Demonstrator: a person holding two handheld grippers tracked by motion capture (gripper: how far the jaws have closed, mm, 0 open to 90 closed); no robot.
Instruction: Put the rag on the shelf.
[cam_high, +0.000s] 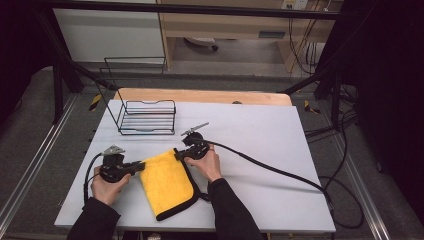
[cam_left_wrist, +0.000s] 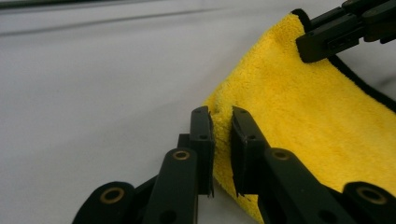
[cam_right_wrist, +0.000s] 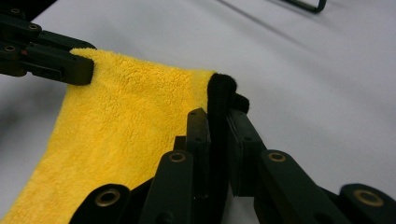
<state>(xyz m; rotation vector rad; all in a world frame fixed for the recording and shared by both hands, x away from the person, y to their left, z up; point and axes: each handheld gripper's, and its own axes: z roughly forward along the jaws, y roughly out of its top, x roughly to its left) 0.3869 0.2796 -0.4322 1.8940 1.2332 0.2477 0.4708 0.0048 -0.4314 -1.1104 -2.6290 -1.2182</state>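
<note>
A yellow cloth (cam_high: 167, 182) with black trim lies folded on the white table (cam_high: 260, 135), its far edge lifted between both grippers. My left gripper (cam_high: 141, 166) is shut on the cloth's far left corner; in the left gripper view its jaws (cam_left_wrist: 220, 116) pinch the yellow edge (cam_left_wrist: 299, 107). My right gripper (cam_high: 177, 154) is shut on the far right corner, and in the right gripper view (cam_right_wrist: 218, 119) the black trim (cam_right_wrist: 222, 91) sticks up between its jaws. Each gripper view also shows the other gripper clamped on the opposite corner of the cloth (cam_right_wrist: 130, 102).
A black wire rack (cam_high: 147, 117) stands at the table's back left. A thick black cable (cam_high: 270, 167) trails from the right gripper across the table to its right edge. A wooden strip (cam_high: 200, 95) runs along the far side.
</note>
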